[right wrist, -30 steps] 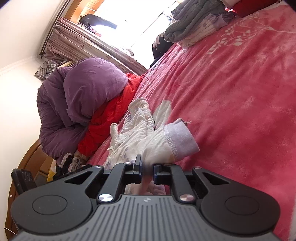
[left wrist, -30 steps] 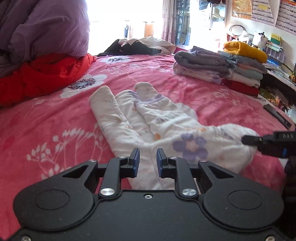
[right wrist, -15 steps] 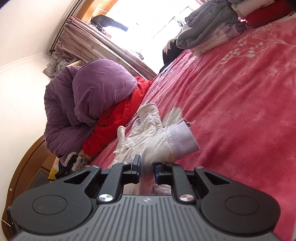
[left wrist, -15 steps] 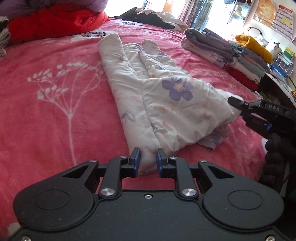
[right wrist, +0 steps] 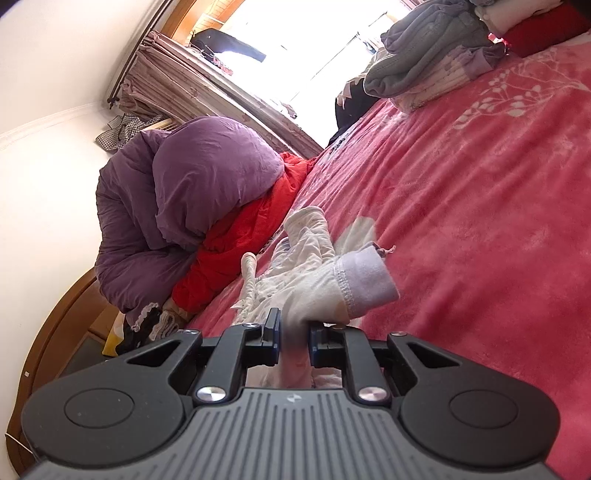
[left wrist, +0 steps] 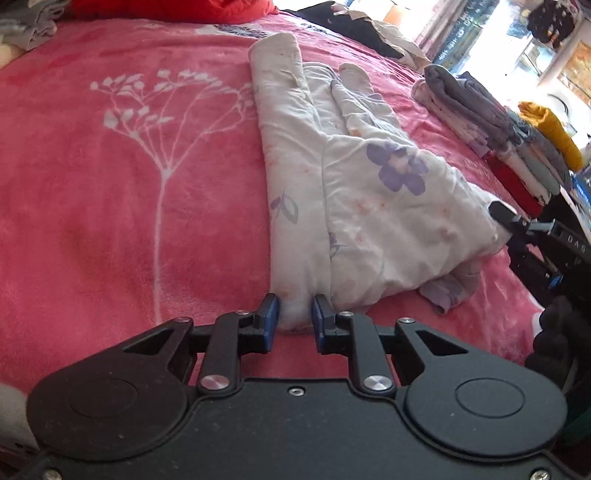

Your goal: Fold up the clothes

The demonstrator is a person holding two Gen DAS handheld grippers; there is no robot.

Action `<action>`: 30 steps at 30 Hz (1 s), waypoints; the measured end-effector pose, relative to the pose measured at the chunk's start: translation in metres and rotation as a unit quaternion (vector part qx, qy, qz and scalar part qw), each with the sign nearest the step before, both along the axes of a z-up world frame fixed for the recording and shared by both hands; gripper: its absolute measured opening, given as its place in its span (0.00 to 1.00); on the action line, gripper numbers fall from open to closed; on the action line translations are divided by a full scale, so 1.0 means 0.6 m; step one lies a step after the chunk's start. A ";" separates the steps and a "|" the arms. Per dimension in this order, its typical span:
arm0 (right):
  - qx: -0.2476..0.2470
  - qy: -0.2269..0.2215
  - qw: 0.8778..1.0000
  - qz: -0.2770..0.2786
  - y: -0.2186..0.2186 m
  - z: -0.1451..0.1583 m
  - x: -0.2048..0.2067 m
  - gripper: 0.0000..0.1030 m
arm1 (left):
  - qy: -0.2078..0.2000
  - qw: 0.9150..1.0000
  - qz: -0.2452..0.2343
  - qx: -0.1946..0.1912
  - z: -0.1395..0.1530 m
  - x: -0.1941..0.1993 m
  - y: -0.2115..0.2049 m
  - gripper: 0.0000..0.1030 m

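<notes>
A white floral garment [left wrist: 343, 173] with purple flowers lies folded lengthwise on the pink bedspread [left wrist: 129, 177]. My left gripper [left wrist: 294, 317] is shut on its near left corner. My right gripper [right wrist: 293, 332] is shut on the garment's other near corner [right wrist: 314, 295], beside a lilac cuff [right wrist: 365, 273]. The right gripper also shows in the left wrist view [left wrist: 517, 221] at the garment's right edge.
A stack of folded clothes [left wrist: 498, 129] sits at the bed's right edge, topped by a yellow item [left wrist: 550, 129]. A purple duvet [right wrist: 184, 206] and red quilt [right wrist: 236, 251] are piled at the head of the bed. Dark clothes [left wrist: 351, 29] lie at the far side.
The left wrist view has tilted down and moved toward the bedspread, so the garment now fills more of the frame. Both grippers stay shut on the garment's near corners.
</notes>
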State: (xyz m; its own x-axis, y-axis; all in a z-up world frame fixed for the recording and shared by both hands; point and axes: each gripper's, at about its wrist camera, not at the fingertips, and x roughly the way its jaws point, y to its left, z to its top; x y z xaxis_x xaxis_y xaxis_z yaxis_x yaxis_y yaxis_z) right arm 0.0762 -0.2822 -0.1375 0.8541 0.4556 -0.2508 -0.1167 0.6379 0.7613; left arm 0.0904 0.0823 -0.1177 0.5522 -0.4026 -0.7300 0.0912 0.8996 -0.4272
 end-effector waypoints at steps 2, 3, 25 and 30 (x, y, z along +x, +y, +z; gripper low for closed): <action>-0.003 0.003 1.000 0.001 0.002 -0.002 0.002 0.17 | 0.008 1.000 0.009 -0.018 0.000 -0.001 0.007 0.17; -0.005 0.003 1.000 0.002 0.003 -0.003 0.002 0.17 | 0.006 0.999 0.014 -0.030 0.002 -0.003 0.011 0.17; -0.056 -0.009 0.998 0.008 0.017 0.056 0.011 0.17 | -0.262 0.919 -0.213 0.201 0.055 -0.067 -0.112 0.57; -0.116 -0.002 0.993 0.005 0.049 0.108 0.030 0.17 | -0.293 0.875 -0.246 0.295 0.021 -0.054 -0.144 0.53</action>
